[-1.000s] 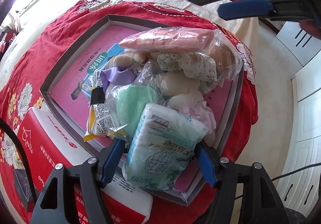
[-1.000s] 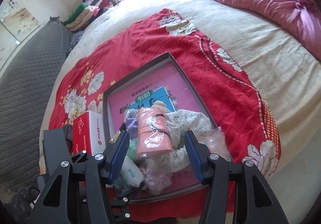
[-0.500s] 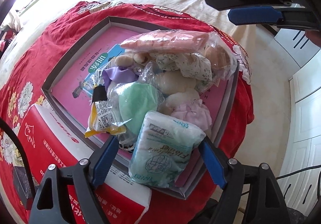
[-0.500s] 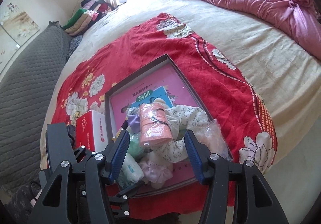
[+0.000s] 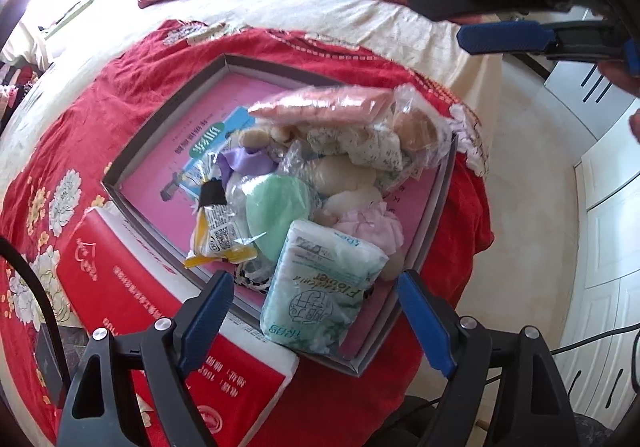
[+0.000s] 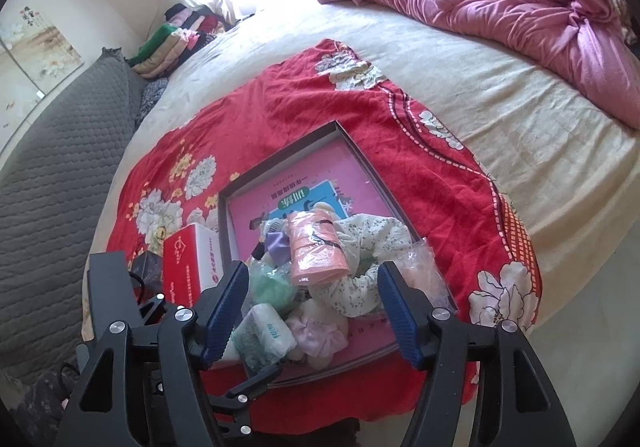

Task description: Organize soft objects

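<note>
Resting at the near corner of the grey tray (image 5: 132, 163) on the bed, the tissue pack (image 5: 320, 287) is judged light, squashy and slippery in its film; its short sides should be pinched. Above it the left gripper (image 5: 316, 323) is tipped steeply down, jaws opening, empty. The right gripper (image 6: 312, 311) is angled over the pink roll (image 6: 316, 251), jaws opening, nothing held.

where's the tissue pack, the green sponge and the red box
tissue pack (image 5: 320, 287), left wrist view, middle of its printed wrapper
green sponge (image 5: 276, 211), left wrist view, centre of its rounded face inside clear wrap
red box (image 6: 188, 267), right wrist view, its red side panel
</note>
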`<action>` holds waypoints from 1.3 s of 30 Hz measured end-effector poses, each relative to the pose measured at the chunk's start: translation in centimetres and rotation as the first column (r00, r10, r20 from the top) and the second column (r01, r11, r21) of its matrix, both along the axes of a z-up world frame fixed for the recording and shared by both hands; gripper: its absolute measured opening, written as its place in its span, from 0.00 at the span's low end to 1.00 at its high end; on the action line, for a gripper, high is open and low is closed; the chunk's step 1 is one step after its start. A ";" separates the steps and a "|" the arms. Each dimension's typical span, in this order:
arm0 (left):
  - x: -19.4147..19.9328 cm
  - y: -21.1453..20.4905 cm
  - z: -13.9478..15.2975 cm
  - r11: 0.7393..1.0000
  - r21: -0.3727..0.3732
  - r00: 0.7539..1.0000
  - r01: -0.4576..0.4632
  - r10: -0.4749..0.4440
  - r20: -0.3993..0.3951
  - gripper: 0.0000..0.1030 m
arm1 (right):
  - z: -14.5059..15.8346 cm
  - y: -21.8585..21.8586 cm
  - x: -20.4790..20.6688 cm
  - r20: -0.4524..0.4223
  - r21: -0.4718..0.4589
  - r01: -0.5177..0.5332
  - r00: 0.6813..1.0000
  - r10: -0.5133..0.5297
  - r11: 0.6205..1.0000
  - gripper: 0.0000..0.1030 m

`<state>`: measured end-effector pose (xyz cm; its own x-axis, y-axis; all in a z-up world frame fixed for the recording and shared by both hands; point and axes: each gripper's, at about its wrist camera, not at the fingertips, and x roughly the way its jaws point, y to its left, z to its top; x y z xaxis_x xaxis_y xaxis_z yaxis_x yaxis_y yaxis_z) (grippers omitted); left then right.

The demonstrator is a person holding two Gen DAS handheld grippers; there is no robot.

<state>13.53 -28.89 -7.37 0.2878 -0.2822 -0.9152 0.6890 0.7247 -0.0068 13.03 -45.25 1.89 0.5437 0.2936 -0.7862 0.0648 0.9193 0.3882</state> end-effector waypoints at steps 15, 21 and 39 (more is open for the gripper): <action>-1.6 2.1 3.2 0.997 -0.056 0.998 -0.050 0.052 0.040 0.83 | 2.0 1.3 -2.0 0.030 -0.060 0.005 1.000 -0.003 0.998 0.71; -1.9 3.9 4.0 0.988 -0.098 0.993 -0.116 0.119 0.023 0.83 | 2.9 2.1 -3.3 0.062 -0.112 0.025 0.998 -0.018 0.993 0.73; -6.2 11.1 8.1 0.941 -0.197 0.951 -0.273 0.295 0.089 0.84 | 3.5 8.6 -14.5 0.255 -0.255 0.229 0.953 -0.163 0.939 0.75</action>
<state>7.34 -17.82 0.69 0.4812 -0.3300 -0.8122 0.4582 0.8845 -0.0878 -1.42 -36.61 5.37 0.7414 -0.0496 -0.6692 0.1952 0.9701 0.1444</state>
